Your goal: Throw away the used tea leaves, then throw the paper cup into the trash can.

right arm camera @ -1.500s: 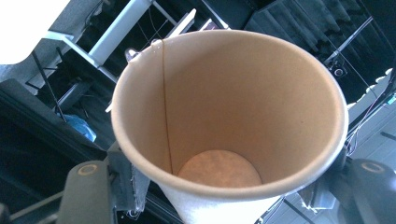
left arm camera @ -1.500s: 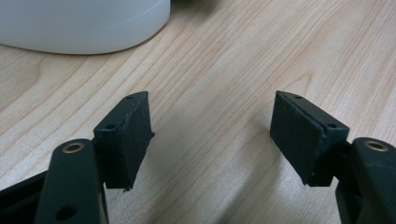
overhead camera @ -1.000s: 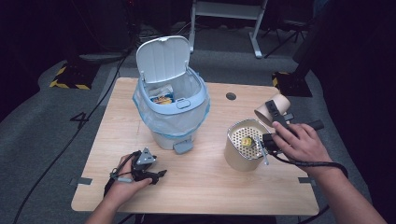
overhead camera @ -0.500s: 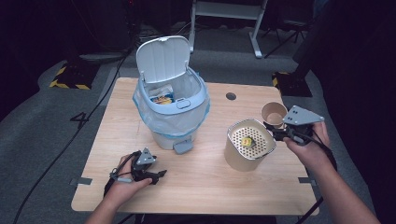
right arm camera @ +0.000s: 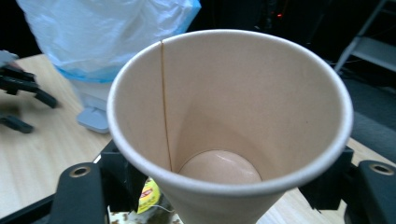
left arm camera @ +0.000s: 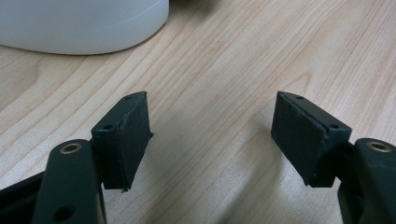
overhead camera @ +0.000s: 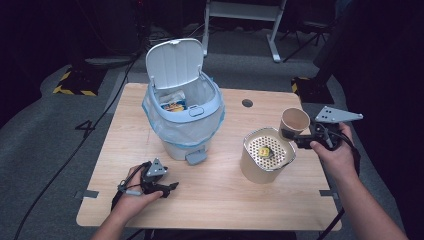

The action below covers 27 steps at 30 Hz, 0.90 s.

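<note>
Two tools on this one. Nearest the person, the left tool (overhead camera: 167,189) sits low on the pale wooden surface (overhead camera: 220,200) at the front left, its jaws spread well apart with only bare wood grain between them; the left gripper view shows the same gap, with the white base of the bin just beyond.

Over on the right, the right tool (overhead camera: 290,136) is clamped on a tan paper cup (overhead camera: 295,122), jaws pressing the cup's lower wall from both sides. They've just been opening a bit, but the cup is between them and held off the surface. It's tipped toward the tool, so the right gripper view looks straight down into its mouth (right arm camera: 229,112), seam and round bottom visible.

Just beside and below the cup stands a beige cylindrical container with a perforated strainer top (overhead camera: 267,157), a yellow tea-bag tag (overhead camera: 264,151) lying on it.

Farther back at the middle, a light blue pedal bin with a plastic liner (overhead camera: 184,120) stands with its lid up, packaging inside.
</note>
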Tool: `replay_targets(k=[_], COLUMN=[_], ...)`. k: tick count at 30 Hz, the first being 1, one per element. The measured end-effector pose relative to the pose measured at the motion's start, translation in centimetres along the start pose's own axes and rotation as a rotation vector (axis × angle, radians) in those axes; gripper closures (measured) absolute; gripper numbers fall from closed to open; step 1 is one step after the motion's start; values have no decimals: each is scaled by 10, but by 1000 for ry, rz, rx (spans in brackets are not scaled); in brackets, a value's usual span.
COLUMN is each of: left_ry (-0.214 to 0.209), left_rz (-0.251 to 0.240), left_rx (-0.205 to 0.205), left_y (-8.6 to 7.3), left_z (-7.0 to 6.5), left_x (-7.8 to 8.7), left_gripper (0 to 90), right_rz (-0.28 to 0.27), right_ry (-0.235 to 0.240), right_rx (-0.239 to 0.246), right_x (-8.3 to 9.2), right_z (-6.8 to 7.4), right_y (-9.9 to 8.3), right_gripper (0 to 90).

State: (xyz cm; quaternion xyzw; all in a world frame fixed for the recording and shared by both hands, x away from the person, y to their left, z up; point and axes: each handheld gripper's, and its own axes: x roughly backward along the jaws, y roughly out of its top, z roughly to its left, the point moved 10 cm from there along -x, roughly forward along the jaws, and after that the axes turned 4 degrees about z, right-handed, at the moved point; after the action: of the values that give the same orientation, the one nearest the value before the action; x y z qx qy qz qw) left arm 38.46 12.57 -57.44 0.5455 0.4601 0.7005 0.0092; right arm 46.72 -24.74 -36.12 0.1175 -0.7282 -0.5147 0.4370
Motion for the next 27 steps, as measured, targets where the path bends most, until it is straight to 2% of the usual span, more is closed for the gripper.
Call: replay_targets(k=[11, 16, 19, 20, 27], left_ry=[0, 1, 2, 4, 4], left_rz=[4, 4, 4, 5, 3], left_rx=[-3, 0, 5, 2, 8], left_y=[3, 2, 3, 3, 3], left_z=[0, 0, 0, 0, 1], left_x=[-3, -2, -3, -3, -3], left_gripper=[268, 268, 269, 269, 270], right_rz=[3, -14, -10, -3, -15], right_ry=[9, 27, 20, 11, 49], right_rx=[12, 15, 37, 65, 84], right_x=[3, 3, 1, -1, -10], right_z=[-1, -2, -3, -3, 7], right_y=[12, 29, 40, 47, 72], right_gripper=[294, 294, 293, 292, 291])
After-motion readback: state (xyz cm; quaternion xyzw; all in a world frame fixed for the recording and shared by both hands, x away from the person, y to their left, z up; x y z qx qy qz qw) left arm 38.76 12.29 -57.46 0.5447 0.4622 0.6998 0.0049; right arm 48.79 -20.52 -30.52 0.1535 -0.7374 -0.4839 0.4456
